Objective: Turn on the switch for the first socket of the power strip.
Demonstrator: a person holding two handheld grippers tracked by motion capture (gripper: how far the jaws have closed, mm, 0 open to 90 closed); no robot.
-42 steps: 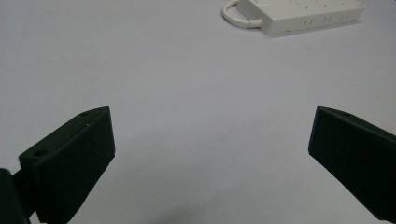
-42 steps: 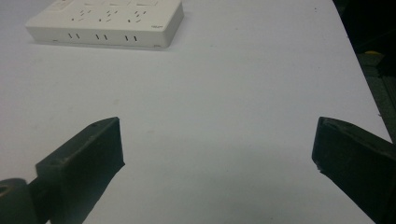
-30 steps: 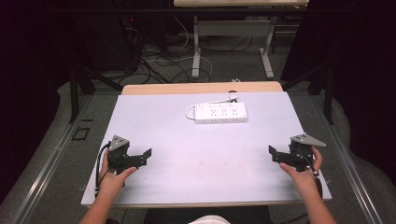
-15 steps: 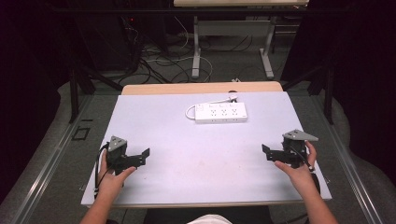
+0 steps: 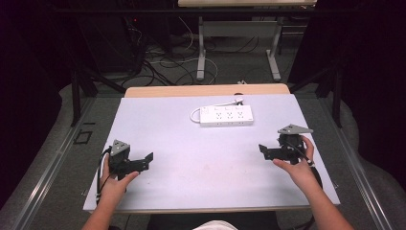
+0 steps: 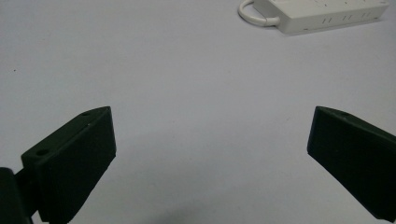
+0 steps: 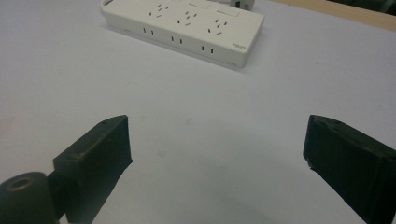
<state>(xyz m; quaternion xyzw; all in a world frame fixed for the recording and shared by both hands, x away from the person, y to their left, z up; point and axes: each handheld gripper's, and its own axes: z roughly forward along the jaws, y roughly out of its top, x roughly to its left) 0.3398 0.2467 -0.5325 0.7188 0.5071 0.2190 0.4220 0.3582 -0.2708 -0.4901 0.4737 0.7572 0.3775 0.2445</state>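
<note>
High view first: we see a pale grey table top (image 5: 191, 182) with a strip of bare wood (image 5: 206, 90) along its far edge, set in a dim room. Beyond it, grey floor carries a tangle of dark cables (image 5: 163, 60) and the metal legs of another desk (image 5: 201, 48); black drapes close both sides.

We hold the left gripper (image 5: 146, 160) low over the near left of the table, its jaws spread wide with nothing between them. The right gripper (image 5: 265, 151) sits near the right edge, jaws likewise wide apart and empty, a grey plate on top.

A white power strip (image 5: 226, 116) lies flat toward the far middle of the table, well apart from both grippers, its white cord (image 5: 196, 114) looping off its left end.

From the left gripper view we look across bare table to the power strip (image 6: 322, 14) at the top right. From the right gripper view the power strip (image 7: 182, 28) lies ahead, sockets up, a little left of centre.
</note>
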